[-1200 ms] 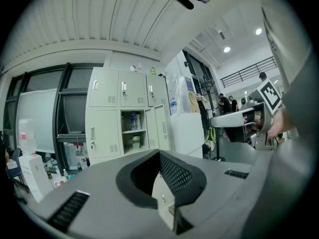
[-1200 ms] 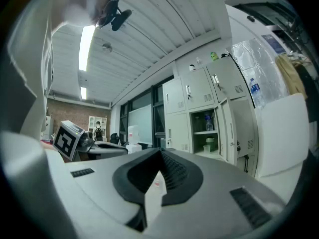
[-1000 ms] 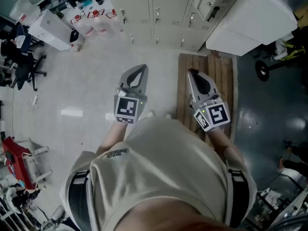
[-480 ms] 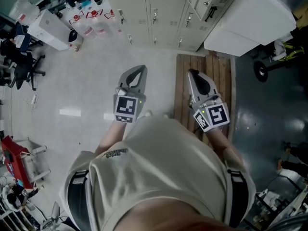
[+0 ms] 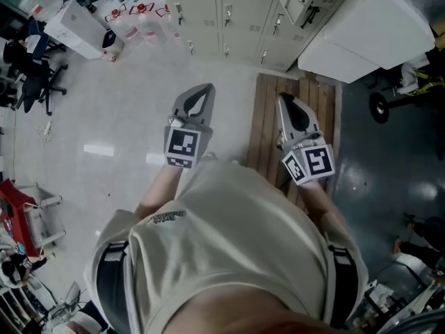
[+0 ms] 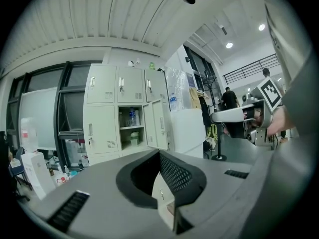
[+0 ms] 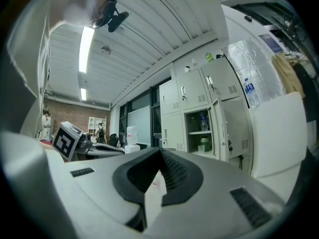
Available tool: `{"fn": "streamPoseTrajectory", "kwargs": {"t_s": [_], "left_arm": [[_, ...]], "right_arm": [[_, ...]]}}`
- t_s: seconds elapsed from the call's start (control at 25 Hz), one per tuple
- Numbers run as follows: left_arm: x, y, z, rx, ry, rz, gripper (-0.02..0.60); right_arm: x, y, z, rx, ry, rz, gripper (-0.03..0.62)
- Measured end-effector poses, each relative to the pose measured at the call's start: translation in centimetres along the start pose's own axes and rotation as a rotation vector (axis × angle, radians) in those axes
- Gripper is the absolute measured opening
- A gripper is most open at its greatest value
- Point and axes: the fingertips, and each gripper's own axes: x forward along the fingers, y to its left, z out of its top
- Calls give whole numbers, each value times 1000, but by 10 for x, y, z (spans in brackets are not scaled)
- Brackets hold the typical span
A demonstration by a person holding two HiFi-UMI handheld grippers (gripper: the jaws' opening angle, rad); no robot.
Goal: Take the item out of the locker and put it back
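Pale lockers stand ahead, across open floor. One compartment is open, its door swung to the right. A clear bottle stands on its upper shelf and a small pale container below. In the right gripper view the same open compartment holds the bottle and a cup. My left gripper and right gripper are held side by side at waist height, well short of the lockers. Both are shut with nothing between the jaws.
A wooden pallet lies on the floor under the right gripper. A big white wrapped box stands at the right of the lockers. Water bottles and a white box sit at the left, office chairs farther left. A person stands far off.
Both grippers have edged slightly forward toward the lockers and the head view has shifted a little. The jaws stay shut.
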Motion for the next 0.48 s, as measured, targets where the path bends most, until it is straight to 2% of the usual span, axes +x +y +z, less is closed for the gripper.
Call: {"fn": "streamPoseTrajectory", "kwargs": {"t_s": [0.48], "left_arm": [[17,-5,4,-5,-25,38,14]], "right_arm": [[6,-21,-4,-7,-12,10,3]]}}
